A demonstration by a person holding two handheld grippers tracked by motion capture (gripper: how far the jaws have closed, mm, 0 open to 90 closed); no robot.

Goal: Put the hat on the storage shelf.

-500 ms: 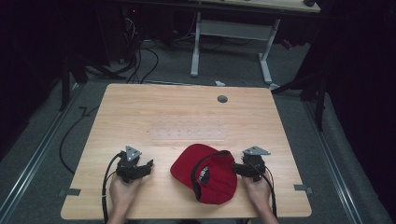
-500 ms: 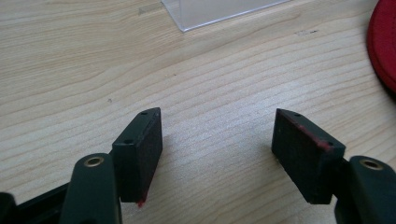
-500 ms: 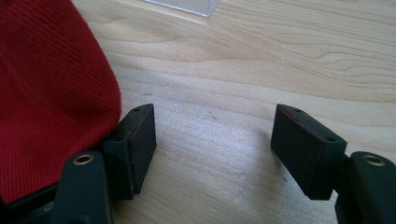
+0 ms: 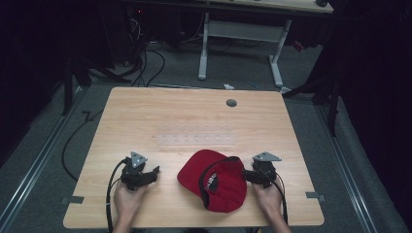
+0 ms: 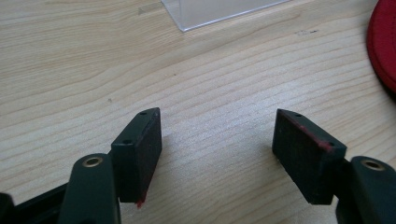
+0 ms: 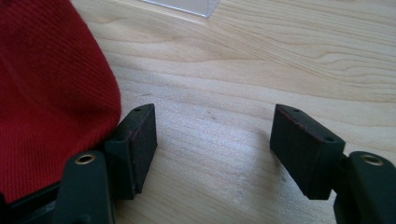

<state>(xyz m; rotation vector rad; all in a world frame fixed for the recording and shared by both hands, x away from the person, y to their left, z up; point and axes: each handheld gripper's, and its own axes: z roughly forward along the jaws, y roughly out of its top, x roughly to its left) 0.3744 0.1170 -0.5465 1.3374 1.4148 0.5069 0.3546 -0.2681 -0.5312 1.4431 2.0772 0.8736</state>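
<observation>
The red cap [image 4: 214, 179] is lying on the near part of the worktop [image 4: 194, 121], between the two claws, and I am judging it light, soft and floppy in the crown with a stiffer brim, so the brim edge or the rim looks the best hold. Its long axis is running diagonally, the brim seemingly pointing toward the near right. The right claw [image 6: 212, 140] is resting released just beside the fabric, and the left claw [image 5: 217, 149] is sitting released over bare wood, apart from it.

The red fabric baseball cap [image 4: 214, 180] carries white lettering on a black band inside it, too small and blurred to read. Nothing else bears any writing.
</observation>
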